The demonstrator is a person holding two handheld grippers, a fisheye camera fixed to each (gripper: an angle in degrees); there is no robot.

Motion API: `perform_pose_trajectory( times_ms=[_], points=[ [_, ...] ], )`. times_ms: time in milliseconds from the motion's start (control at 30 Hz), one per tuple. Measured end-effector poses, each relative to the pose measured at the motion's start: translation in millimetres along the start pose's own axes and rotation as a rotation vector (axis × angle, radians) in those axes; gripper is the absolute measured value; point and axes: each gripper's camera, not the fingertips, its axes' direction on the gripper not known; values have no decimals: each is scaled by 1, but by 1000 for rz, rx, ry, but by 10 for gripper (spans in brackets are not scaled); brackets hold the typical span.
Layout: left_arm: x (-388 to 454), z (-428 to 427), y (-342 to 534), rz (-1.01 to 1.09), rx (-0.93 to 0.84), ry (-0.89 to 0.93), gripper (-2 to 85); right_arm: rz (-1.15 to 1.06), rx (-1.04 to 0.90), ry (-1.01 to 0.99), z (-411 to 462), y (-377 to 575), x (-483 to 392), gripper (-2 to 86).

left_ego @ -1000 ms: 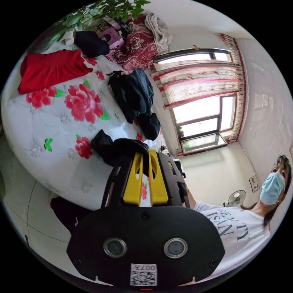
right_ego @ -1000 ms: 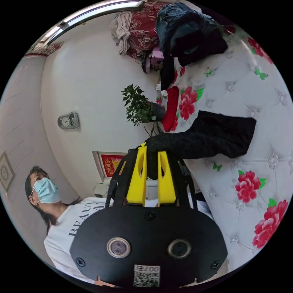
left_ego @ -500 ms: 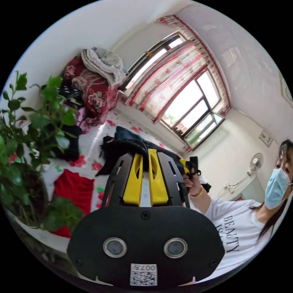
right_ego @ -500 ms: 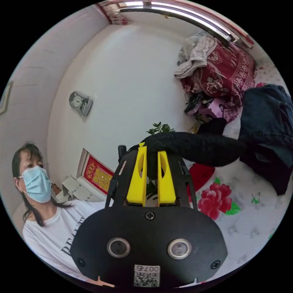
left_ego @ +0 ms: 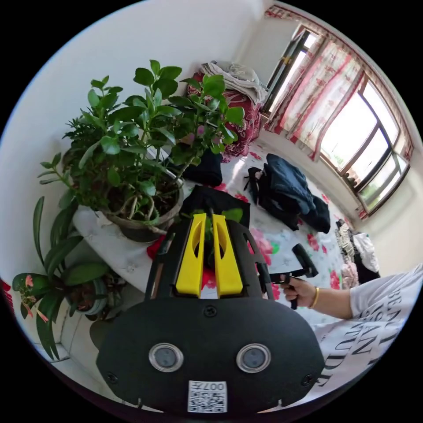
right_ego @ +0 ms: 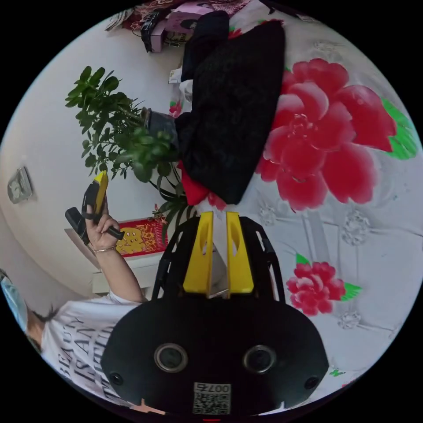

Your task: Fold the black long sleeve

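The black long sleeve (right_ego: 233,119) lies folded on the floral bed cover (right_ego: 361,229), one end resting over a red garment (right_ego: 194,190) beside a potted plant (right_ego: 125,128). My right gripper (right_ego: 220,214) hovers just short of its near edge, jaws a small gap apart with nothing between them. In the left gripper view the same black fold (left_ego: 218,202) lies beyond my left gripper (left_ego: 209,217), whose jaws stand a narrow gap apart and hold nothing. The left gripper (right_ego: 99,183) also appears off to the side in a hand, away from the garment.
A large potted plant (left_ego: 132,145) stands on a white ledge close to the left gripper, with smaller plants (left_ego: 66,282) below. A pile of dark clothes (left_ego: 286,194) lies mid-bed. Another folded black item (left_ego: 205,169) sits near a red patterned bundle (left_ego: 240,114). A person's hand (left_ego: 299,288) holds the right gripper's handle.
Both grippers held the black garment in the air before. It now lies folded on the bed over the red garment, released, and both grippers have drawn back.
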Motion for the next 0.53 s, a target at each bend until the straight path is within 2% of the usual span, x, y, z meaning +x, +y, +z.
perform_pose_trajectory(
  times_ms=[133,233,333,533],
  points=[
    [43,37,51,51,-38,9,38,-110,5,140,-30,22,-4,63],
    [91,98,91,103,-150,72,55,-154,36,273,-64,49,1,62],
    [157,170,135,205,-335,122,63,-129,91,386,-96,82,14,64],
    [327,278,247,651,-645,167,79,70,308,460,-165,177,62,71]
  ],
)
